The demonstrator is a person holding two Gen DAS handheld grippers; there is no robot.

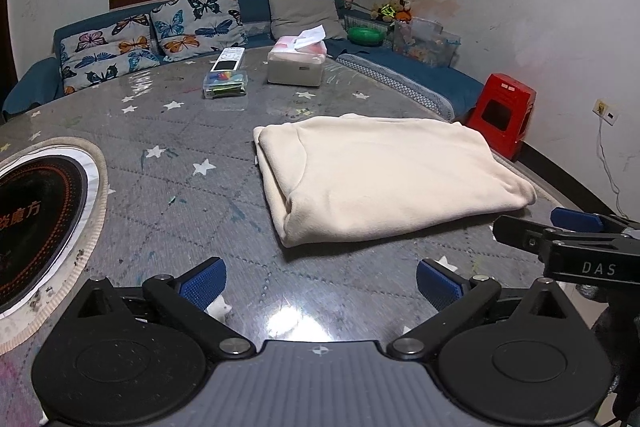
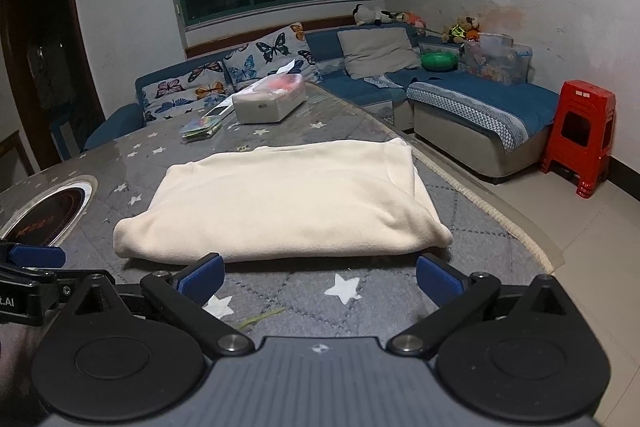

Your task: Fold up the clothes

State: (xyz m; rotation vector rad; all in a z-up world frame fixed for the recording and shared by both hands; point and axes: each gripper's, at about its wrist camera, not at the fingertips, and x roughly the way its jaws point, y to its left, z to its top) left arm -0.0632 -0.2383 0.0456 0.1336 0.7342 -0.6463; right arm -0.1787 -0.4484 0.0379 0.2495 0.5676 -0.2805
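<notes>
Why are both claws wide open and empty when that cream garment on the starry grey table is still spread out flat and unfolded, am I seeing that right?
Not quite: the cream garment is already folded into a compact, layered rectangle, as the right wrist view shows. The rest holds: it lies on the starry grey table, and both the left claw and the right claw are wide open and empty.
</notes>
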